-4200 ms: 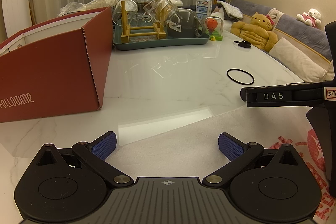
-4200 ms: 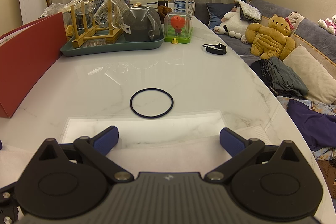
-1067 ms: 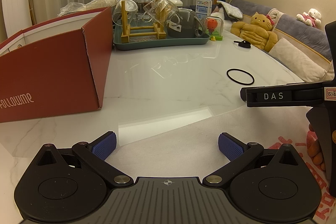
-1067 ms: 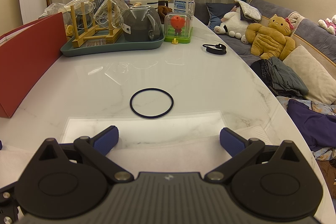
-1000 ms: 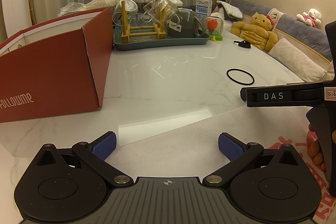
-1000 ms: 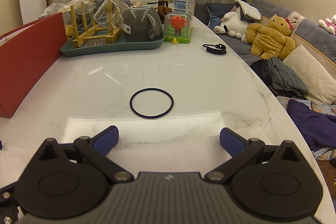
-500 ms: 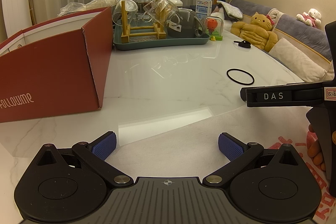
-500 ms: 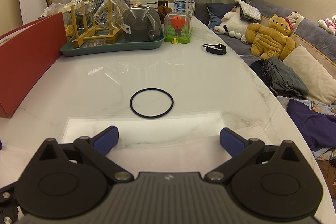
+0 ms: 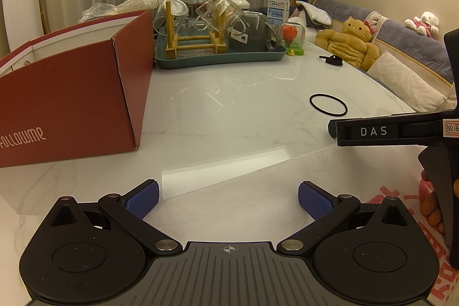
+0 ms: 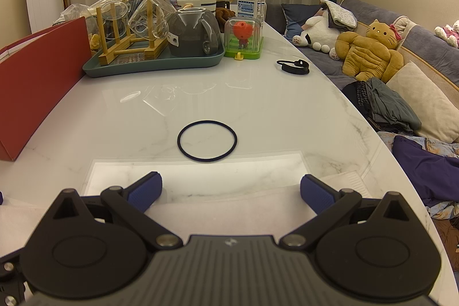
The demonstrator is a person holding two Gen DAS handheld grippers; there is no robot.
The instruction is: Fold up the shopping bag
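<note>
Mostly shopping bag beneath left hand-held gripper, edges cropped.

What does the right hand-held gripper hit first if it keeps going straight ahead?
Probably the black ring lying flat on the table, just ahead of the open right hand-held gripper. It is thin, so the gripper may pass over it; depth is unclear.

Left hand-held gripper: black ribbed body, blue textured pads, silver pivot screws
</note>
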